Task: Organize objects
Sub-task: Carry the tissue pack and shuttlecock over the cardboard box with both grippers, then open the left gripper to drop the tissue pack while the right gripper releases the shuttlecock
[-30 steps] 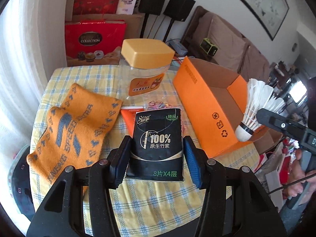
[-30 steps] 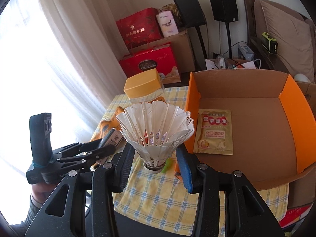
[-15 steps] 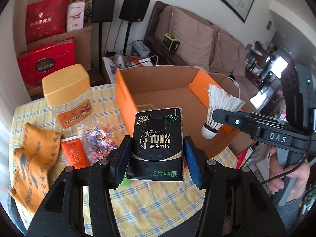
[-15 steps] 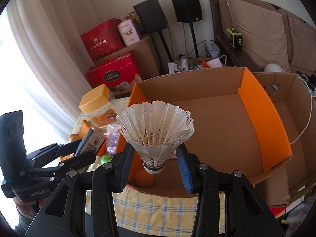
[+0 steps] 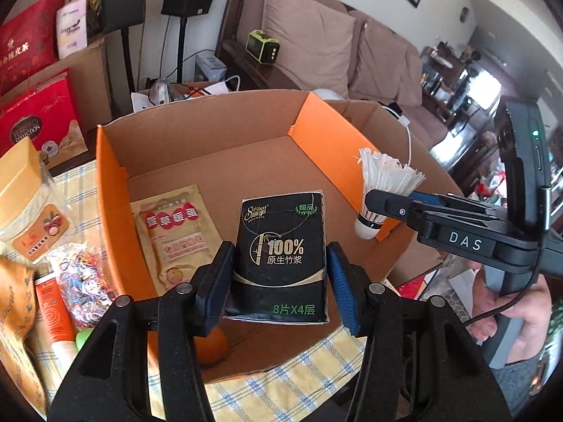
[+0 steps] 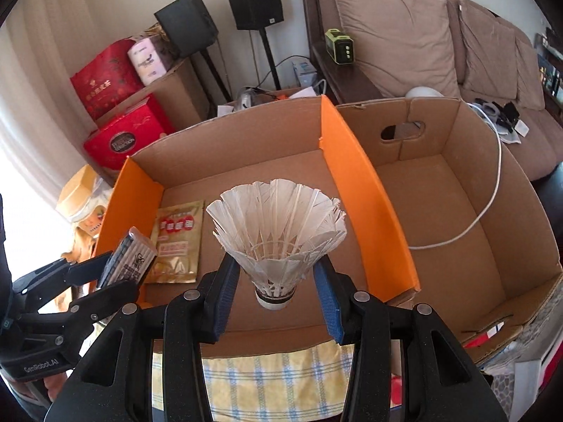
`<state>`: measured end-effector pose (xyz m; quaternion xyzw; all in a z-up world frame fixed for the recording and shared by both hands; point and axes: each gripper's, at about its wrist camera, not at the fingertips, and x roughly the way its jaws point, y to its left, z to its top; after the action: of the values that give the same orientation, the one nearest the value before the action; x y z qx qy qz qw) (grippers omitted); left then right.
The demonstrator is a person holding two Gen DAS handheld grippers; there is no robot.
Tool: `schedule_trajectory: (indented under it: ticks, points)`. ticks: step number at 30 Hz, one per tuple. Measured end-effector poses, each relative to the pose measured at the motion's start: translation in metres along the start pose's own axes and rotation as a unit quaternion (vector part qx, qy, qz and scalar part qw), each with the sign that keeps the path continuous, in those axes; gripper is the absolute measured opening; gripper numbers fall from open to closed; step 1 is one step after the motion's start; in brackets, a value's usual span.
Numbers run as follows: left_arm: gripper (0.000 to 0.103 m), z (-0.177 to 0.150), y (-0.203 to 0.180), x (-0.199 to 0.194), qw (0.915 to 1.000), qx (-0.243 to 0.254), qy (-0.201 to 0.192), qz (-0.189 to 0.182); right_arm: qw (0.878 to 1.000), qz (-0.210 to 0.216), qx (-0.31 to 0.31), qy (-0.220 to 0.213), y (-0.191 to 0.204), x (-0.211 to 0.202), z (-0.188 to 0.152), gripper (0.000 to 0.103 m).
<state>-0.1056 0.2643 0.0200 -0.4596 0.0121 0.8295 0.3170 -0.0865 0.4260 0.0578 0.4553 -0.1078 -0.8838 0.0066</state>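
My left gripper (image 5: 279, 263) is shut on a black tissue pack (image 5: 281, 242) and holds it over the near part of the open orange cardboard box (image 5: 105, 183). My right gripper (image 6: 278, 277) is shut on a white feather shuttlecock (image 6: 278, 232), also above that box (image 6: 366, 190). A gold sachet (image 5: 172, 225) lies flat on the box floor at its left side. In the left wrist view the right gripper (image 5: 378, 204) carries the shuttlecock (image 5: 383, 183) over the box's right wall. In the right wrist view the left gripper (image 6: 116, 274) with the pack (image 6: 130, 256) is at the left.
Left of the box on the checked tablecloth (image 5: 281, 376) stand an orange-lidded jar (image 5: 24, 190), a bag of coloured bands (image 5: 81, 277), an orange tube (image 5: 52, 313) and an orange towel (image 5: 14, 309). An orange ball (image 5: 211, 344) lies by the box's front wall. A second, plain carton (image 6: 457, 211) adjoins on the right.
Both grippers have swung from over the tablecloth to over the orange box, each keeping its object. The shuttlecock now hangs above the box's right side and the tissue pack above its front.
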Motion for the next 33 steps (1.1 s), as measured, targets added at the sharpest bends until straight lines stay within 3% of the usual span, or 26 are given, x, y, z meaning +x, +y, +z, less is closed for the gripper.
schedule_trajectory:
  ticks: [9, 16, 18, 19, 23, 27, 29, 33]
  points:
    - [0.050, 0.001, -0.037, 0.045, 0.9998, -0.001, 0.020, 0.006, 0.999, -0.020, 0.004, 0.026, -0.022, 0.015, -0.004, 0.044]
    - [0.052, 0.004, -0.042, 0.060, 0.9996, -0.007, 0.029, 0.006, 0.999, -0.026, 0.004, 0.023, -0.023, 0.015, -0.002, 0.047]
    - [0.059, 0.004, -0.038, 0.063, 0.9994, -0.015, 0.032, 0.001, 0.999, -0.023, 0.008, 0.024, -0.024, 0.016, -0.001, 0.047]
    - [0.069, 0.003, -0.037, 0.063, 0.9993, -0.019, 0.031, 0.001, 0.999, -0.021, 0.009, 0.024, -0.024, 0.017, 0.000, 0.047]
    - [0.070, 0.001, -0.027, 0.053, 0.9992, -0.031, 0.023, -0.005, 0.999, -0.028, 0.011, 0.020, -0.023, 0.016, 0.003, 0.054]
    - [0.072, 0.001, -0.014, 0.032, 0.9994, -0.034, 0.002, 0.002, 0.999, -0.036, 0.011, 0.018, -0.023, 0.014, 0.007, 0.054]
    - [0.081, 0.001, -0.008, 0.021, 0.9993, -0.035, -0.007, 0.007, 0.999, -0.039, 0.014, 0.013, -0.024, 0.012, 0.009, 0.056]
    - [0.081, 0.003, 0.003, 0.001, 0.9990, -0.037, -0.021, 0.011, 0.999, -0.030, 0.020, -0.001, -0.021, 0.004, 0.010, 0.057]
